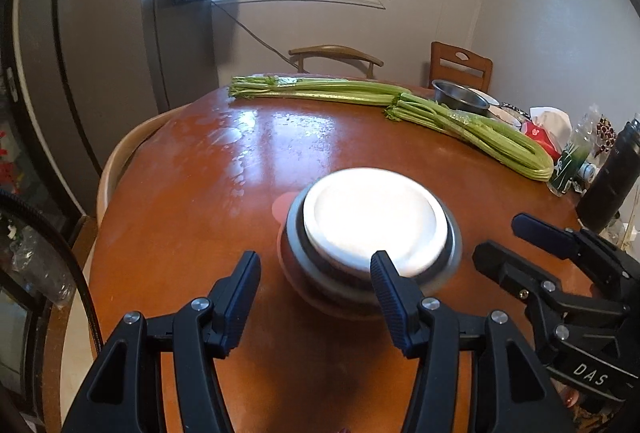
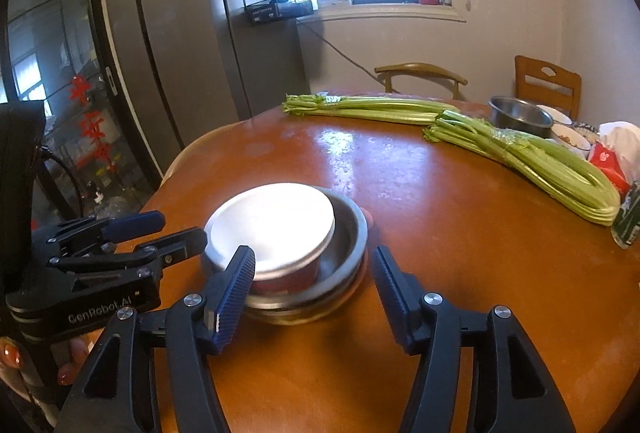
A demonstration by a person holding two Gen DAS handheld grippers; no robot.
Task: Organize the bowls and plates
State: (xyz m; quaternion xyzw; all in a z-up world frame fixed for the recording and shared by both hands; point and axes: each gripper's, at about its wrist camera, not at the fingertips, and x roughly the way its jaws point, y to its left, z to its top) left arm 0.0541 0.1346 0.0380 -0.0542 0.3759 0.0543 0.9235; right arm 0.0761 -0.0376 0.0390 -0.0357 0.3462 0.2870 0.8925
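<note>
In the left wrist view we see a stack of dishes near the middle of the round reddish-brown wooden table: a white-topped, red-sided round bowl sits inside a shallow stainless steel bowl, which rests on a pink plate whose rim shows at the far left. The white top is glared out, so we cannot tell what the bowl holds. Our left gripper hovers just near the stack with its jaws apart and nothing between them. The right gripper comes in from the right, jaws also parted and empty. Far across the table lie two bundles of green celery stalks, and behind them, at the far right, stands a second steel bowl. A black bottle stands at the right edge.

In the right wrist view the same stack sits near and left of centre. The red-sided bowl lies off to the left inside the steel bowl, with the pink plate peeking out beyond. The right gripper is spread wide and empty, its left finger in front of the red bowl's near side. The left gripper reaches in from the left, jaws apart, close to the stack's left rim. The celery lies far right, the other steel bowl behind it.
</note>
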